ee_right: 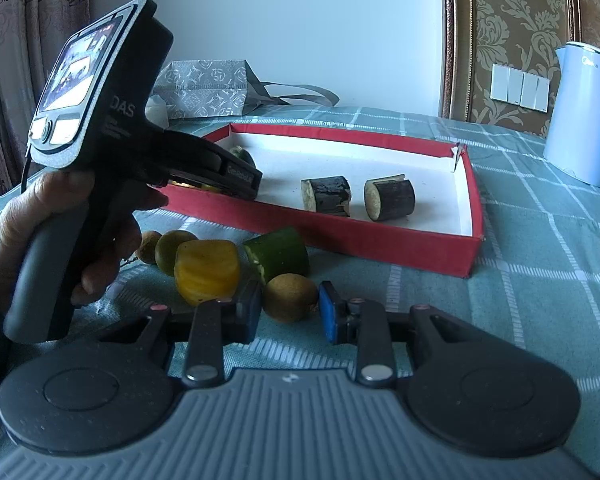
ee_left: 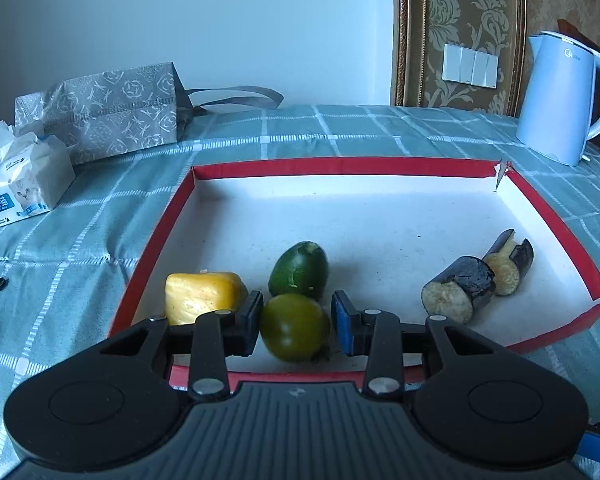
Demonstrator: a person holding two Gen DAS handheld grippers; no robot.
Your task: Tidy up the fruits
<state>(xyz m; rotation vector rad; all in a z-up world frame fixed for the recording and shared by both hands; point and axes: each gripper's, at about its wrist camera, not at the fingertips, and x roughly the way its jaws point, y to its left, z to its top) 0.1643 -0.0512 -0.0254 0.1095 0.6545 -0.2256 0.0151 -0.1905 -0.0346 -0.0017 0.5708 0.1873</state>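
In the left wrist view my left gripper [ee_left: 295,322] is shut on a round green fruit [ee_left: 294,328], held just above the near edge of the red box [ee_left: 340,166]. On the box's white floor lie a yellow chunk [ee_left: 204,296], a green cucumber piece [ee_left: 299,274] and two eggplant pieces [ee_left: 458,290]. In the right wrist view my right gripper [ee_right: 288,312] sits low over the cloth, its pads against a small brown fruit [ee_right: 290,298]. Just beyond it lie a yellow chunk [ee_right: 206,270], a cucumber piece [ee_right: 278,258], a green fruit [ee_right: 174,250] and another brown fruit [ee_right: 150,246].
A hand [ee_right: 60,216] holds the left tool at the box's near left corner. A pale blue kettle [ee_left: 556,100] stands at the back right of the checked cloth. A tissue pack [ee_left: 20,188] and a patterned bag [ee_left: 108,112] sit at the back left.
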